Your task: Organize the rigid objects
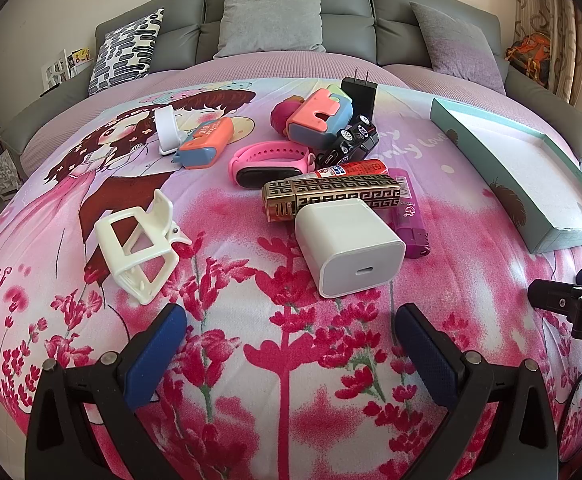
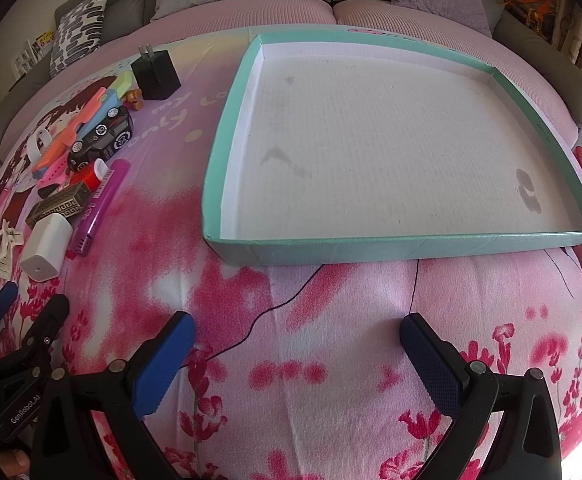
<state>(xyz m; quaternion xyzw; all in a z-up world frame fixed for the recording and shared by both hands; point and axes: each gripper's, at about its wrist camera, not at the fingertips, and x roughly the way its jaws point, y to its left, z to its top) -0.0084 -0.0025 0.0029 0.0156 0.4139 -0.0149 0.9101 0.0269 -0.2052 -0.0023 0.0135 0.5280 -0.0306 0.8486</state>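
Note:
A heap of small rigid objects lies on a pink flowered blanket: a white charger cube (image 1: 349, 248), a gold patterned lighter (image 1: 331, 196), a purple lighter (image 1: 409, 216), a red tube (image 1: 355, 168), a pink watch band (image 1: 269, 162), a black toy car (image 1: 351, 142), a black plug adapter (image 1: 359, 94) and a white clip (image 1: 139, 244). A shallow teal box (image 2: 227, 136) with a white floor sits to their right; it holds nothing. My left gripper (image 1: 291, 356) is open just short of the white charger. My right gripper (image 2: 297, 364) is open and empty in front of the teal box.
The teal box's corner shows at the right of the left wrist view (image 1: 531, 184). Orange-and-blue plastic toys (image 1: 319, 118) and a white ring-shaped object (image 1: 167, 128) lie farther back. A grey sofa back with cushions (image 1: 271, 20) stands behind the blanket. The left gripper shows at the left edge of the right wrist view (image 2: 15, 332).

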